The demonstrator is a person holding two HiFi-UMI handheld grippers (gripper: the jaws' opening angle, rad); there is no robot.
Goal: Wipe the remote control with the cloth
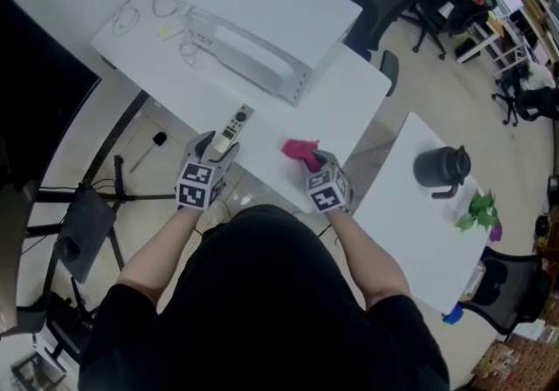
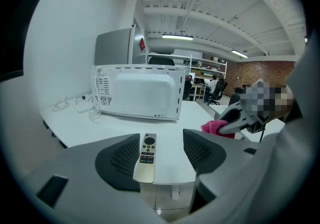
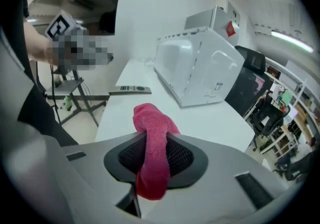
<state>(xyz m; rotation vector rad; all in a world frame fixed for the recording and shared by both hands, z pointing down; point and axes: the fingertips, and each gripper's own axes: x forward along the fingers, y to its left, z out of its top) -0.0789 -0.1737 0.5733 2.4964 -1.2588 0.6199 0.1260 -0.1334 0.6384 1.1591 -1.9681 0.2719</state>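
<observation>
my left claw (image 2: 160,152) is open, my right claw (image 3: 156,160) grips the cloth (image 3: 151,143); unheld near the worktop (image 2: 90,124) edge, the remote (image 2: 146,157) may slide off when wiped.

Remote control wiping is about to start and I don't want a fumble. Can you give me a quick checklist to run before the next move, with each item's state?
1. Cloth gripped: ok. The right gripper has its jaws pinched on the pink cloth.
2. Remote control held steady: not ok. The left gripper has its jaws wide open, and the remote lies between them ungripped.
3. Remote resting on the table: ok. It lies near the front edge.
4. Button side up: ok. The buttons show.
5. Cloth touching the remote: not ok. The two are apart in the head view.
</observation>
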